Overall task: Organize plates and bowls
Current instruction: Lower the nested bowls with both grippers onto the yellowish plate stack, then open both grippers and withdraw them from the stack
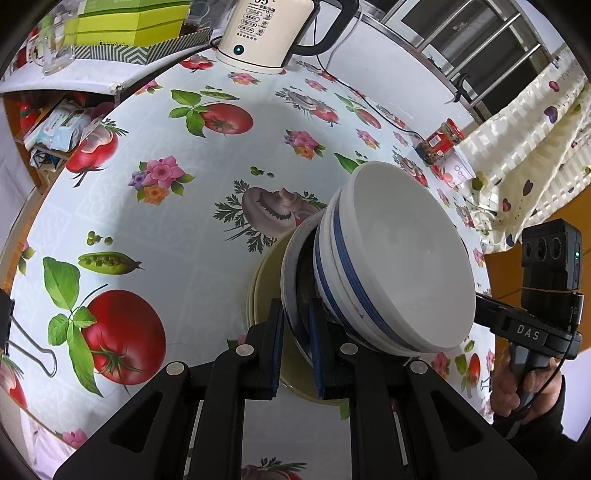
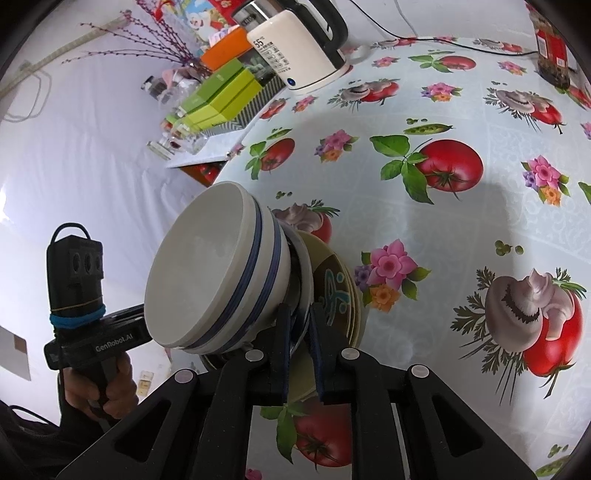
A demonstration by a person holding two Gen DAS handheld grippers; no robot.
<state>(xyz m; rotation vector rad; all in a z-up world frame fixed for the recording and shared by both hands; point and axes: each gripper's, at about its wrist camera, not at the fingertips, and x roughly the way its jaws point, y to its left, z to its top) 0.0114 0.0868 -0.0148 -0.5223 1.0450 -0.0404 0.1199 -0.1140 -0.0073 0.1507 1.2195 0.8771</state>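
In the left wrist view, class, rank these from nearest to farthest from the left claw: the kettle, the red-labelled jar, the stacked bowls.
1. Stacked bowls: right beside the left claw, on the plate it grips.
2. Red-labelled jar: upper right, mid-table.
3. Kettle: top, at the far edge.

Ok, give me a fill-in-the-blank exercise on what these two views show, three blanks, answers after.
1. Both tongs, left and right, clamp the rim of the same ___.
2. The stacked bowls carry ___ stripes.
3. The white kettle stands on a tablecloth printed with mushrooms, flowers, peas and ___.

Missing words: plate; blue; tomatoes
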